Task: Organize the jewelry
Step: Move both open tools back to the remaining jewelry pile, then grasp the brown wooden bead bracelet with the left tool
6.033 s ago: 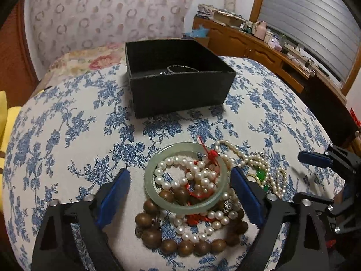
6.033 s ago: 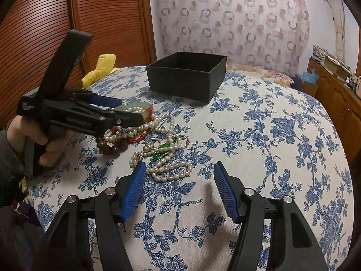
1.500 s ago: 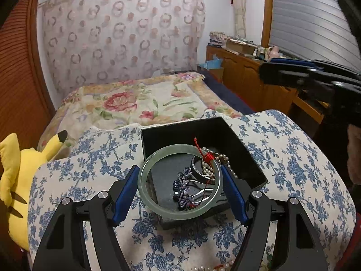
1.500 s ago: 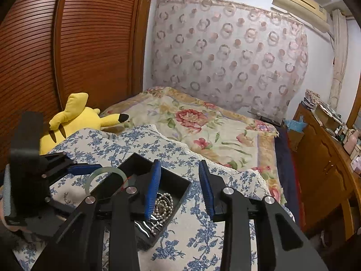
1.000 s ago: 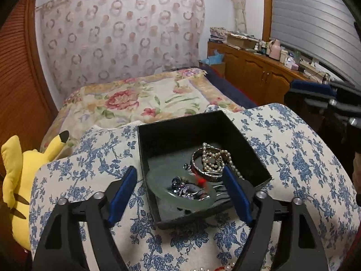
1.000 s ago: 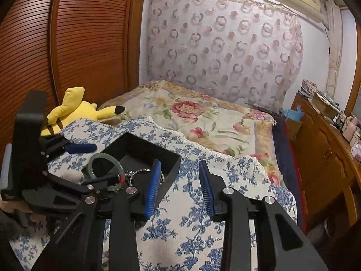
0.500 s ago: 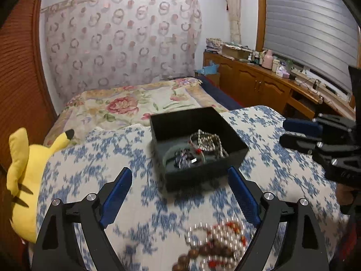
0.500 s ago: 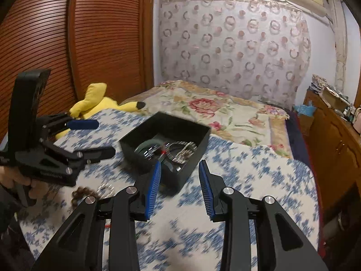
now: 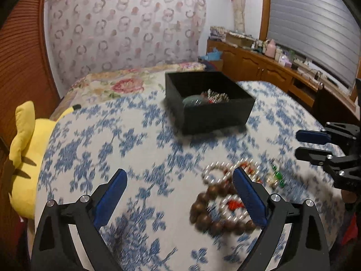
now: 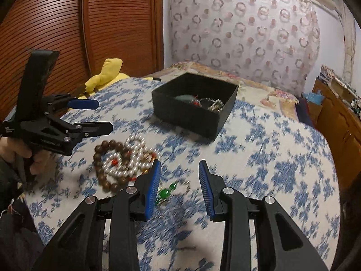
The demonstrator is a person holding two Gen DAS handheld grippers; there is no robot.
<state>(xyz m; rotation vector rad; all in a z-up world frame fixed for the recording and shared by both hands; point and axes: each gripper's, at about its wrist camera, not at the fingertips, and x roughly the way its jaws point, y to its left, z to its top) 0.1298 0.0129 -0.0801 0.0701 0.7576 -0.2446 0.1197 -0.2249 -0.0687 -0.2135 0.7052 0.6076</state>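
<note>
A black open box [image 9: 209, 110] stands on the blue-flowered table and holds the green jade bangle [image 9: 191, 100] and other jewelry; it also shows in the right wrist view [image 10: 194, 108]. A pile of brown wooden beads [image 9: 203, 205] and pearl strands [image 10: 133, 155] lies on the cloth, with a green pendant [image 10: 165, 193] beside it. My left gripper [image 9: 178, 194] is open and empty, above the cloth just left of the pile. My right gripper [image 10: 179, 186] is open and empty, over the green pendant.
A yellow plush toy [image 9: 24, 153] lies at the table's left edge. A flowered bed [image 10: 259, 85] is behind the table. Wooden cabinets [image 9: 266, 72] run along the right wall and a slatted wooden door [image 10: 79, 33] stands at the left.
My left gripper let the jade bangle drop into the box, then drew back and down toward the bead pile. My right gripper also came down over the table.
</note>
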